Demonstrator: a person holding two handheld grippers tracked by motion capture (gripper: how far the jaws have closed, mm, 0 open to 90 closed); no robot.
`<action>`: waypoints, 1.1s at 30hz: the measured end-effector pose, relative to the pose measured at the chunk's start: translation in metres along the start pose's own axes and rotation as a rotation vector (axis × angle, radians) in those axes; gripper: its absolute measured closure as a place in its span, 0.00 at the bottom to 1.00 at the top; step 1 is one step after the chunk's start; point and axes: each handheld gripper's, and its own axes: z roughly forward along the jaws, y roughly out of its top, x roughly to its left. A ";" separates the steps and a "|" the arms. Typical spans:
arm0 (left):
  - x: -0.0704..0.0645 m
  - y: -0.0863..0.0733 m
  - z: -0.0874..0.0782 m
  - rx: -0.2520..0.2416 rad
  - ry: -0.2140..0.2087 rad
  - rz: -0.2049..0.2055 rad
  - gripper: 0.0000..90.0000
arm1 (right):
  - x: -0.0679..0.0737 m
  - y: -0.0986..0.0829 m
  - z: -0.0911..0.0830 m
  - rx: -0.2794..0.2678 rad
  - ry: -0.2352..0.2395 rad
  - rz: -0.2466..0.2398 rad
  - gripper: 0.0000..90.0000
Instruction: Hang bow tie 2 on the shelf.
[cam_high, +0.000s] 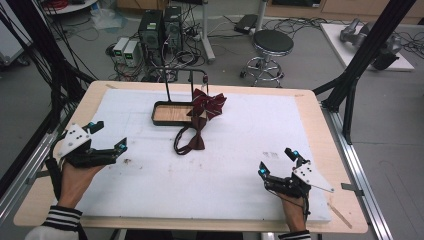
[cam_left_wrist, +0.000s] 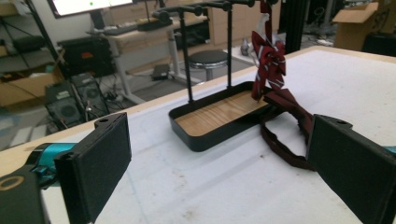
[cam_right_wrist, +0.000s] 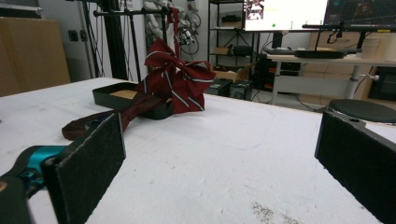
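We hold left tool (cam_high: 107, 136) jaws apart | right tool (cam_high: 277, 161) jaws apart | bow tie (cam_high: 206, 104) hangs on rack (cam_high: 172, 106) | gripper views show monitors beyond.

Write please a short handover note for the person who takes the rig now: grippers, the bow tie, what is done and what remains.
Left gripper: open, empty, at the table's left.
Right gripper: open, empty, at the near right.
Bow tie: hangs from the black stand; its strap trails over the tray rim onto the white mat.
Done: bow seems hung.
Left: probably tidying the strap.
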 end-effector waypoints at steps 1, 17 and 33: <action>-0.001 0.003 0.003 0.011 -0.004 0.004 0.08 | 0.000 -0.001 0.000 -0.001 0.001 -0.003 0.01; -0.044 0.040 0.056 0.135 -0.083 0.031 0.08 | -0.001 -0.007 0.000 0.006 0.003 0.000 0.01; -0.065 0.048 0.098 0.277 -0.144 0.014 0.09 | 0.000 -0.010 0.001 0.009 0.012 0.001 0.01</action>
